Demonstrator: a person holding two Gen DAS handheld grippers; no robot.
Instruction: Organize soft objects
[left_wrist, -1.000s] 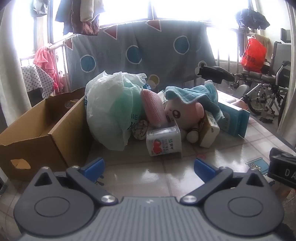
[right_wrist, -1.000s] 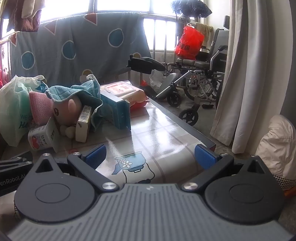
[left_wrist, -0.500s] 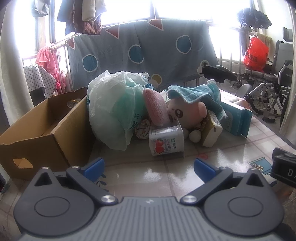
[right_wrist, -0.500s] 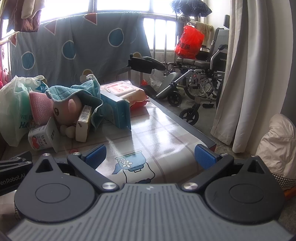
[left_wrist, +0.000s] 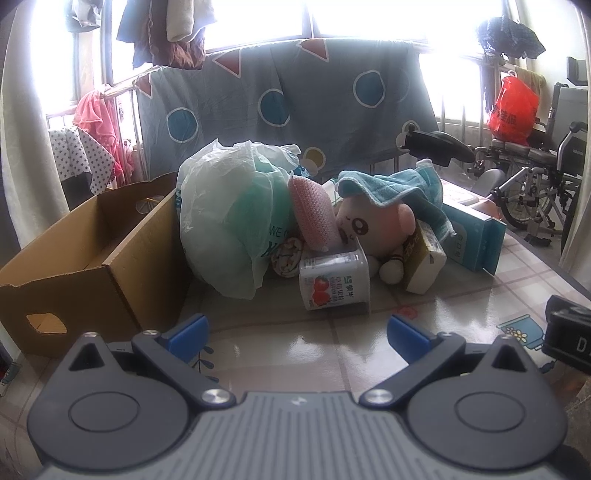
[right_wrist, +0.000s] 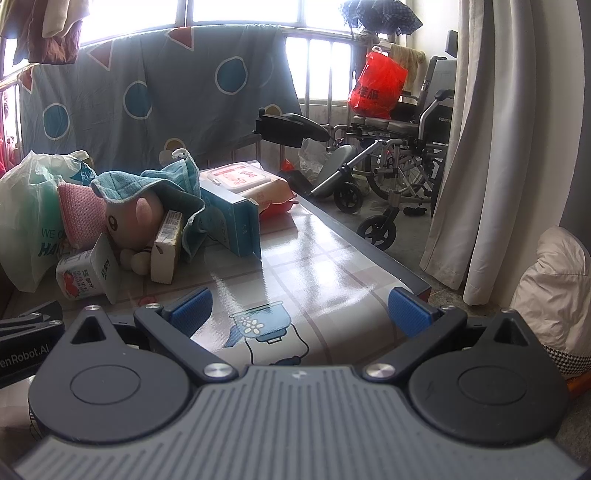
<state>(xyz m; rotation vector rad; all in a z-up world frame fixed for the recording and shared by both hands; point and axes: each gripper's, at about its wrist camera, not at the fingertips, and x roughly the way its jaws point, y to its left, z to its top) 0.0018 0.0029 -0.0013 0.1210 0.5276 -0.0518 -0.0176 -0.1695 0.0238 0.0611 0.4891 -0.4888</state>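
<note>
Up close, at the bottom of the left wrist view, the left gripper (left_wrist: 297, 330) has its jaws wide apart and empty, blue pads hovering over a glossy checked table (left_wrist: 303, 354). Just beyond them, in the middle of the frame, a small white carton with strawberries (left_wrist: 334, 282) lies on its side. Behind it a pink plush toy (left_wrist: 373, 230) lies on its side in a pile, a teal cloth (left_wrist: 395, 188) draped over its head, a pink sponge (left_wrist: 314, 218) leaning against its face. A white plastic bag (left_wrist: 229, 218) bulges to the left of the pile, touching an open cardboard box (left_wrist: 77, 254) at the left edge. A blue box (left_wrist: 474, 238) stands to the right of the toy.

Likewise, in the right wrist view the right gripper (right_wrist: 298, 310) holds its jaws apart with nothing between them, above a teapot drawing on the table. The plush toy pile sits at middle left. A wheelchair (right_wrist: 399, 162) stands on the floor at upper right, a red bag (right_wrist: 378, 88) hanging on it.
</note>
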